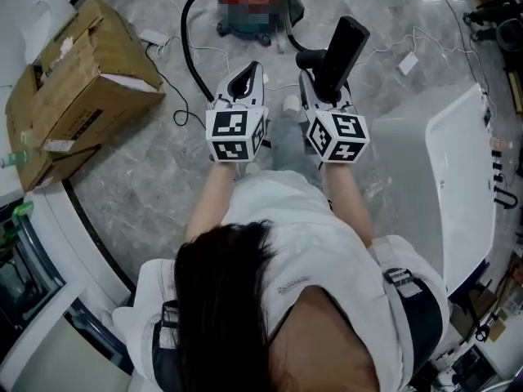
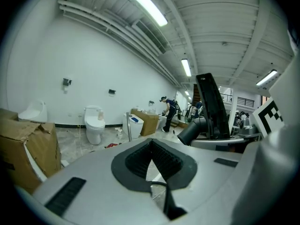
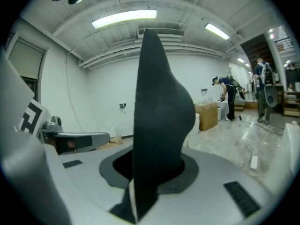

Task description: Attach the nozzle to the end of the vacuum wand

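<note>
A flat black nozzle [image 1: 341, 51] with a round neck at its foot stands upright in my right gripper [image 1: 323, 88], whose jaws are shut on it. In the right gripper view the nozzle [image 3: 159, 121] fills the middle and rises out of the right gripper [image 3: 150, 172]. My left gripper [image 1: 245, 78] is beside it on the left, shut and empty. The left gripper [image 2: 151, 161] shows its ribbed pads pressed together, with the nozzle [image 2: 213, 107] off to the right. A red vacuum cleaner [image 1: 249, 11] and its black hose [image 1: 189, 47] lie on the floor ahead. I cannot make out a wand.
A torn cardboard box [image 1: 78, 88] sits at the left and a large white panel [image 1: 458, 178] at the right. White cables and a plug [image 1: 407, 64] trail over the marble floor. A toilet [image 2: 96, 125] and people stand far off by the wall.
</note>
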A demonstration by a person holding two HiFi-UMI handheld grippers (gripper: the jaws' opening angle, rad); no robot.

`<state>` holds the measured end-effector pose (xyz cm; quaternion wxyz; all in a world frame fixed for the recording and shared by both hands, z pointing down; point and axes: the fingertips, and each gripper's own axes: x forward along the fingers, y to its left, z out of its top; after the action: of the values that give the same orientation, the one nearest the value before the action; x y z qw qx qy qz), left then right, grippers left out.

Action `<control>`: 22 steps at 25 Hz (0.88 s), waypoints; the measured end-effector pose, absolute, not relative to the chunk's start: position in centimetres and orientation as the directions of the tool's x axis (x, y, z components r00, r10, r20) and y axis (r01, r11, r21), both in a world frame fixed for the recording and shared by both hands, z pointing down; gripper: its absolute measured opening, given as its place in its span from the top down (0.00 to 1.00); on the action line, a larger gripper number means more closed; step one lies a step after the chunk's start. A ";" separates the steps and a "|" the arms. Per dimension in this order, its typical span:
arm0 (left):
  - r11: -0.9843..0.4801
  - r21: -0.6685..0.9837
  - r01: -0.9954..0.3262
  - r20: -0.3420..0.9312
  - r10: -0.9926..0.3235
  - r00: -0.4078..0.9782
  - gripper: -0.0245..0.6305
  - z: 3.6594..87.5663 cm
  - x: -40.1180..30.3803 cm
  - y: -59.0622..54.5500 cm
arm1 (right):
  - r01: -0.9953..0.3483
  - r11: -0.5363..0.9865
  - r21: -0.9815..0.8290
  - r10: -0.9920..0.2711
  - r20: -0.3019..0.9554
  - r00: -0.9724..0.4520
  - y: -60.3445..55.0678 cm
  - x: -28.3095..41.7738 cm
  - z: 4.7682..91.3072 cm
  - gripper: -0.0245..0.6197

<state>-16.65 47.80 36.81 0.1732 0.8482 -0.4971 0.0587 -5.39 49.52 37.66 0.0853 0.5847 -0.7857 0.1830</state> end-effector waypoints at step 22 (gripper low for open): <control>-0.353 0.248 -0.902 0.363 -0.830 0.424 0.96 37.8 -8.3 29.1 | -0.922 0.318 -0.223 -0.821 0.421 -0.385 29.0 2.9 38.5 0.80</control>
<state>-8.31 29.11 37.85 0.2081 0.8178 -0.5295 0.0871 2.92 28.99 38.46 0.1155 0.5423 -0.8034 0.2171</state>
